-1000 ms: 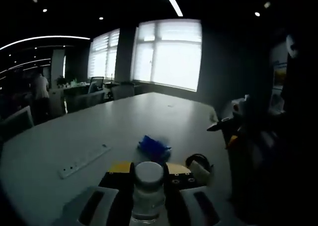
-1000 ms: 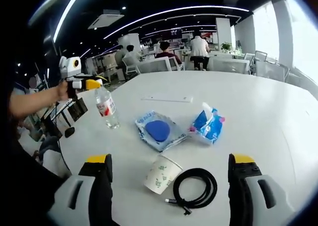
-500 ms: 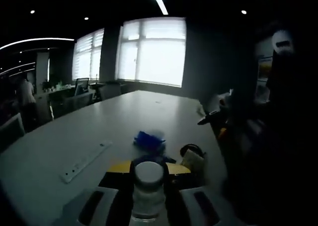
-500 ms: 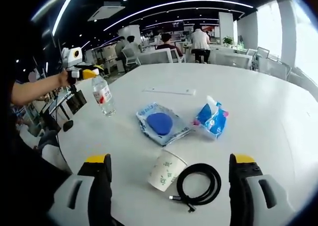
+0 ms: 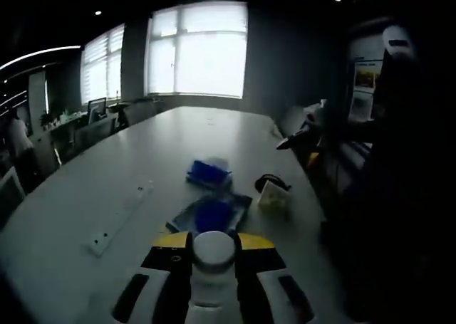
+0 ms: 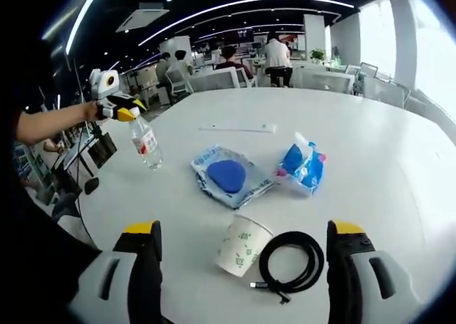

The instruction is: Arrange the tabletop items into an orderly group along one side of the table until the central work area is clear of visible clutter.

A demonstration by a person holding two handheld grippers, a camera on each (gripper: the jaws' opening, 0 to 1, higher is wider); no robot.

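Note:
My left gripper (image 5: pixel 214 240) is shut on the neck of a clear water bottle (image 5: pixel 214 251), whose white cap shows between the jaws. In the right gripper view the same left gripper (image 6: pixel 120 111) holds the bottle (image 6: pixel 147 146) tilted near the table's left edge. I cannot tell whether the bottle's base touches the table. My right gripper (image 6: pixel 244 233) is open above the near edge with nothing between its jaws. In front of it are a paper cup (image 6: pixel 244 246) on its side, a coiled black cable (image 6: pixel 288 260), a blue pouch (image 6: pixel 226 176) and a blue tissue pack (image 6: pixel 303 169).
A white power strip (image 6: pixel 237 127) lies farther back on the white table (image 6: pixel 370 146). Office chairs and seated people are beyond the far edge. A person's arm (image 6: pixel 50 124) reaches in from the left. Bright windows (image 5: pixel 199 50) are behind the table.
The left gripper has tipped the bottle over to a slant, and its view now looks down more on the pouch, cup and strip. The right gripper has barely moved.

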